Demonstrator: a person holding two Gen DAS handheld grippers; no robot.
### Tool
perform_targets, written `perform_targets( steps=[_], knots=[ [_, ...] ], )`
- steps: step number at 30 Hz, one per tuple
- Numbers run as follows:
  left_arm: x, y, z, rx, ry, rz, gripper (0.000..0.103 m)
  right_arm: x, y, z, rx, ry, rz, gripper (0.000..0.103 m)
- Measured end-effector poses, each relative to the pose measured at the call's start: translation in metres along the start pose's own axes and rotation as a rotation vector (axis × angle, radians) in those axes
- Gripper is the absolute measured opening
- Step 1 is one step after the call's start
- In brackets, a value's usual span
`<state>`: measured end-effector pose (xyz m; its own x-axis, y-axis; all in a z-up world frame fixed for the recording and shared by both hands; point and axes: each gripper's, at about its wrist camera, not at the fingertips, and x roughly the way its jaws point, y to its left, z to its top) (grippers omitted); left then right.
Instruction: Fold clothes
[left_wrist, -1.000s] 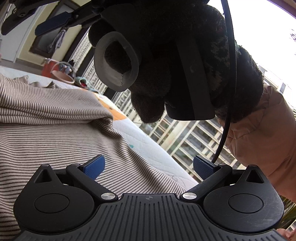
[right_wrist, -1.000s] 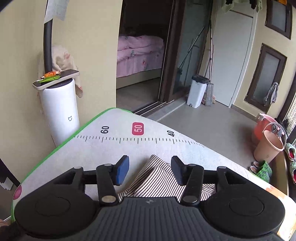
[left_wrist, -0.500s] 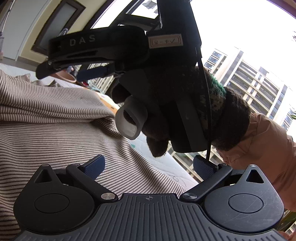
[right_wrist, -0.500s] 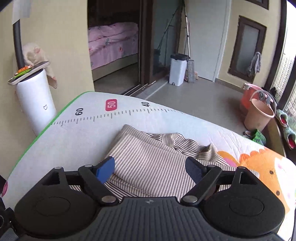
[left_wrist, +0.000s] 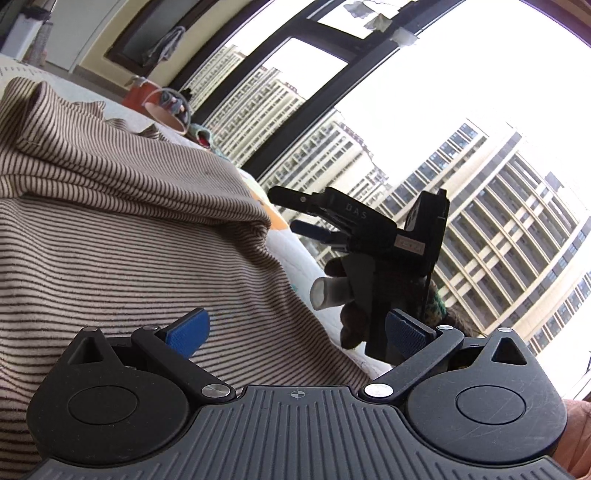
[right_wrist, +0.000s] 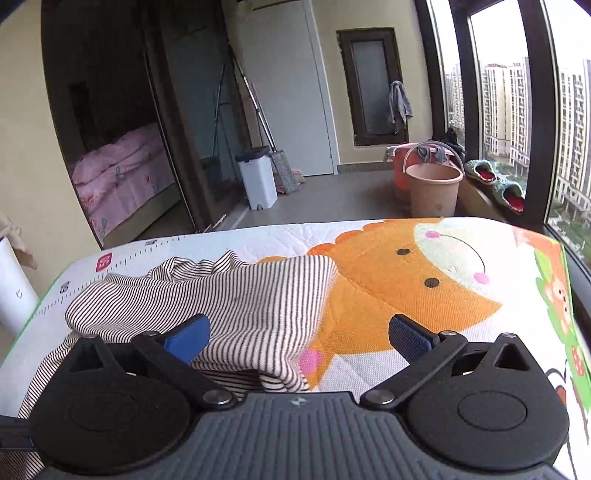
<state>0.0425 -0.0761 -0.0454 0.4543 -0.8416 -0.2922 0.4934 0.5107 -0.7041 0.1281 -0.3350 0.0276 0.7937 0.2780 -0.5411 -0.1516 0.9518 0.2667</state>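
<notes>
Striped garment (left_wrist: 122, 236) folded on cartoon mat (left_wrist: 295, 254), beneath spread left tool (left_wrist: 295, 332); right tool (left_wrist: 314, 218) now lowered beside it. Right view: right tool (right_wrist: 298, 338) opening, empty, garment (right_wrist: 236, 295) released, fold laid.

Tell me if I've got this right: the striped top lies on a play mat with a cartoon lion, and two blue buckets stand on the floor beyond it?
Not quite: the buckets are not blue. The front one is a pale pinkish tan and the one behind it orange-red, as the right wrist view shows. The rest holds: the striped top lies on the play mat with the cartoon lion.
</notes>
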Motion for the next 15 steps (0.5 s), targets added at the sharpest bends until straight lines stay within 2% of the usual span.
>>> perform_targets(
  steps=[3,7,15],
  knots=[
    [-0.001,0.008,0.003,-0.051,-0.005,0.0,0.103,0.007,-0.038,-0.015,0.167,-0.01,0.036,0.103],
    [-0.001,0.01,0.004,-0.048,-0.02,0.001,0.103,0.014,-0.068,-0.029,0.309,-0.054,0.12,0.103],
    [-0.001,0.011,0.001,-0.039,-0.024,0.022,0.103,0.013,-0.087,-0.034,0.412,-0.099,0.206,0.103]
  ],
)
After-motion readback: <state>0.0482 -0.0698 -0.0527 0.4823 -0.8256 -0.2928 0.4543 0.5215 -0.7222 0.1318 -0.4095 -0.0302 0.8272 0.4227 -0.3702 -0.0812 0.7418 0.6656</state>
